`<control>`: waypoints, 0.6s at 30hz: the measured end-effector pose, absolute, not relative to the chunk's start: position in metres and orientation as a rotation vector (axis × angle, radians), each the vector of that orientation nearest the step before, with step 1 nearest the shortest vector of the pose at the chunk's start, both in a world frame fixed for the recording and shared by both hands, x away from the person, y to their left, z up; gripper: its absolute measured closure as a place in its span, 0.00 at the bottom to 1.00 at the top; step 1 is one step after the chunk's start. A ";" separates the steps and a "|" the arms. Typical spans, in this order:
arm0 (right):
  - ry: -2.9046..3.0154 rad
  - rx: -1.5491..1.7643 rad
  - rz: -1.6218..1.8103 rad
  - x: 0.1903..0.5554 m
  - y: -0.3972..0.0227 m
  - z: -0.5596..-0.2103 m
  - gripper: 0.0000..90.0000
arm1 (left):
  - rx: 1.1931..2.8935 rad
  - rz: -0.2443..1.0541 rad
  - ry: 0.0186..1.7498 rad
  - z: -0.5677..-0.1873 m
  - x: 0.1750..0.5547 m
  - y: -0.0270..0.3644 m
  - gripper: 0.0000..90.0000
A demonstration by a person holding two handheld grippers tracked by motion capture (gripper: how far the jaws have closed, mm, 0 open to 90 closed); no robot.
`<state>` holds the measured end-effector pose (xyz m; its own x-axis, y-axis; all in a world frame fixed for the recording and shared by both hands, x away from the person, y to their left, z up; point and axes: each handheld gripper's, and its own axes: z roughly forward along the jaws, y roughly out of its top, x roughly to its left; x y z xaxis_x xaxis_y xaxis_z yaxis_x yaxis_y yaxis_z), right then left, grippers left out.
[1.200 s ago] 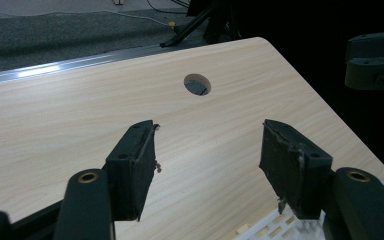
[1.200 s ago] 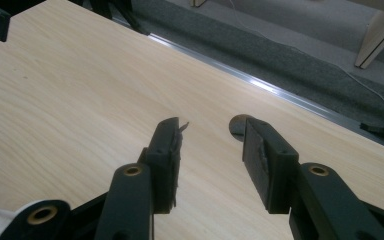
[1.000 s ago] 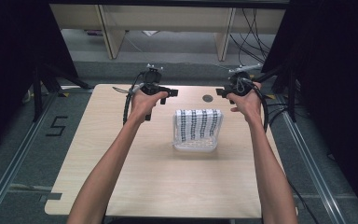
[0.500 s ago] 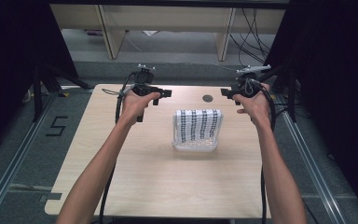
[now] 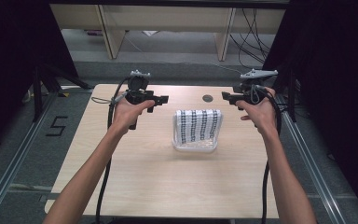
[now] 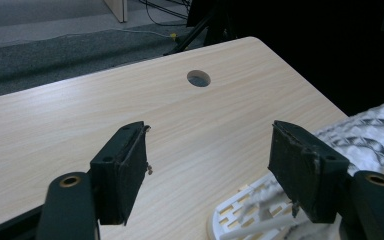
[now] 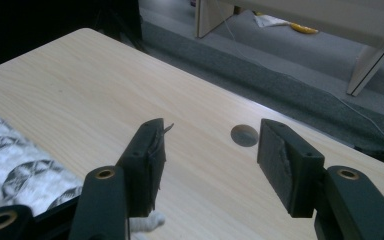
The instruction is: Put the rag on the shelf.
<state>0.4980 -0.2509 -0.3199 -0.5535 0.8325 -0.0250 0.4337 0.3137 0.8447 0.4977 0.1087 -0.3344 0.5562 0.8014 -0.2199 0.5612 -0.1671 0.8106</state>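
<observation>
A white slatted basket (image 5: 193,145) stands mid-table with a black-and-white patterned cloth (image 5: 198,125) draped over it. My left gripper (image 5: 162,99) hovers left of the basket's far end and points right; its jaws have just been opening and hold nothing. My right gripper (image 5: 224,96) hovers at the basket's far right corner, pointing left, and its jaws have also just been opening on nothing. In the left gripper view the open gripper (image 6: 207,150) has the basket (image 6: 240,212) and cloth (image 6: 375,131) at lower right. The right gripper (image 7: 212,150) has the cloth (image 7: 15,165) at its left.
The light wooden table (image 5: 144,177) has a round cable hole (image 5: 208,98) near its far edge, between the two grippers. Black curtains flank both sides. Wooden furniture legs and cables lie on the grey floor beyond the table.
Both hands have drawn apart, the left one leftward and the right one rightward, away from the basket and slightly toward me. The cloth and basket have stayed put.
</observation>
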 end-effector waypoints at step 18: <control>2.173 1.012 1.237 0.435 -0.246 -0.327 0.43 | 1.774 0.279 1.050 -0.355 0.445 0.137 0.30</control>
<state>0.4346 -0.2464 -0.3266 -0.6351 0.7722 -0.0185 0.3782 0.3318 0.8643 0.4447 0.1368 -0.3551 0.5942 0.7576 -0.2703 0.5230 -0.1087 0.8454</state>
